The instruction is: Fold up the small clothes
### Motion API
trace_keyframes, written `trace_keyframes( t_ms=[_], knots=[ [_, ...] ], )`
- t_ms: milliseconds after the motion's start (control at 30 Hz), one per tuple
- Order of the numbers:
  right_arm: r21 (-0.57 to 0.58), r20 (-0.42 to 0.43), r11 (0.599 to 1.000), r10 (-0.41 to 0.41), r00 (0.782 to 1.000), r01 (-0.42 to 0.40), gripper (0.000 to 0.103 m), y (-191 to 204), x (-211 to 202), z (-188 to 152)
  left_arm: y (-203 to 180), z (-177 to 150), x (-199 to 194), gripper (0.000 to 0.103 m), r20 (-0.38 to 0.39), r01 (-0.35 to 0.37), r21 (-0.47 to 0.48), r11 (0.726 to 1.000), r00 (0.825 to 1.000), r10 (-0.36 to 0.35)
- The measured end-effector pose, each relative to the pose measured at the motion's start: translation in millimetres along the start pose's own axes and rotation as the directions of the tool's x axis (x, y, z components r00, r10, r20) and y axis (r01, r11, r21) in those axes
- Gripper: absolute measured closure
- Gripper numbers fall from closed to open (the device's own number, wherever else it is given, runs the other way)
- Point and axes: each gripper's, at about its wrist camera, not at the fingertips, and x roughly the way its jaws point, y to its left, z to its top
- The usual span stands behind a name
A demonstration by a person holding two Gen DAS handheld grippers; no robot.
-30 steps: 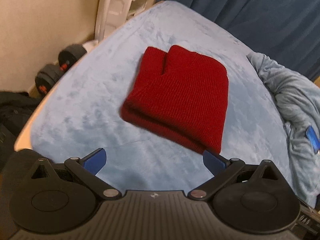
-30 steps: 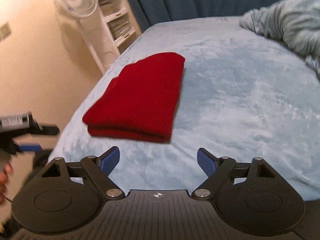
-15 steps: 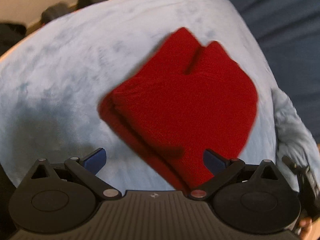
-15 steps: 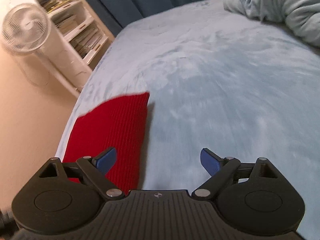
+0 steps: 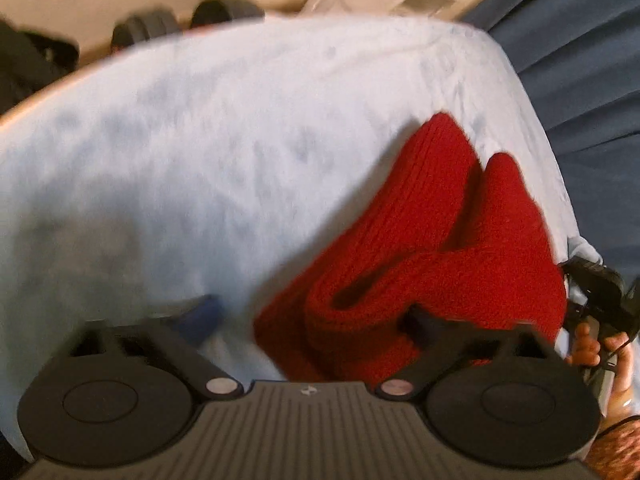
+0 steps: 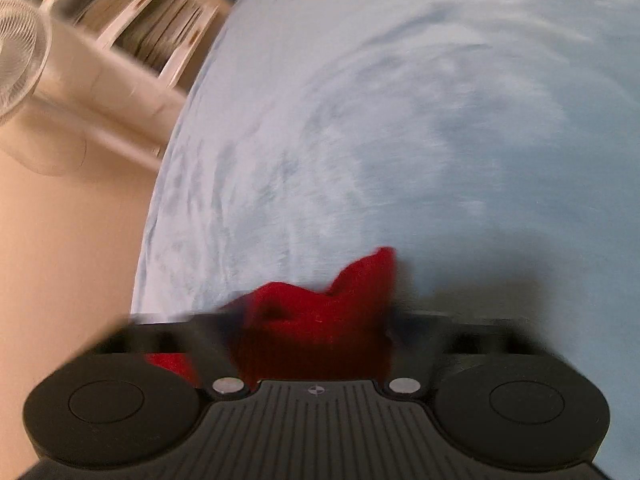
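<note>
The knit hat point(image 5: 460, 256) is deep red with a ribbed pattern. The bed point(image 5: 208, 152) cover is pale blue, mottled with darker patches. The curtain point(image 5: 580, 80) is dark blue, the wall point(image 6: 68, 240) beige, the fan point(image 6: 20, 40) white.

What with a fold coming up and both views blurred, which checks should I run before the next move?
1. Right gripper grips the red knit garment: ok. Its fingers have just been closing, and fabric is bunched between them.
2. Left gripper grips the garment: not ok. Its fingers have just been closing, but one is over the blanket and the other is on the knit, so nothing is pinched.
3. Garment lies on the blanket, away from its edge: ok.
4. Right gripper has caught all layers: cannot tell, too blurred.
5. Blanket is free of the right gripper's fingers: cannot tell.
</note>
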Motion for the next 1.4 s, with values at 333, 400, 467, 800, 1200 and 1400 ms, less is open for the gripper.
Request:
trace_keyframes(
  t_ms=[333, 400, 467, 800, 1200, 1400],
  knots=[
    [0.338, 0.221, 0.94, -0.119, 0.968, 0.039, 0.082, -64.7, -113.0, -183.4, -123.7, 116.6, 67.9, 0.055, -0.148, 0.078, 0.542, 0.837, 0.989, 0.003],
    [0.513, 0.291, 0.858, -0.15, 0.945, -0.021, 0.083, -63.9, -129.1, -253.9, -170.6, 119.6, 86.9, 0.055, -0.177, 0.106, 0.648, 0.755, 0.984, 0.014],
    [0.612, 0.337, 0.788, -0.185, 0.923, -0.065, 0.083, -50.2, -131.2, -308.7, -205.6, 112.0, 98.0, 0.055, -0.179, 0.105, 0.705, 0.701, 0.983, 0.032],
    [0.542, 0.373, 0.84, -0.262, 0.89, 0.021, 0.079, -25.0, -135.0, -293.4, -179.4, 114.3, 51.2, 0.084, -0.124, 0.095, 0.672, 0.734, 0.992, -0.015],
    [0.59, 0.312, 0.807, -0.21, 0.926, -0.016, 0.048, -55.7, -128.9, -295.1, -114.5, 114.1, 53.6, 0.006, -0.062, 0.009, 0.533, 0.846, 0.998, 0.028],
    [0.631, 0.295, 0.772, -0.149, 0.944, -0.075, 0.071, -60.6, -120.6, -296.1, -24.4, 53.0, -19.4, 0.006, -0.061, -0.011, 0.461, 0.887, 0.997, 0.044]
  ],
)
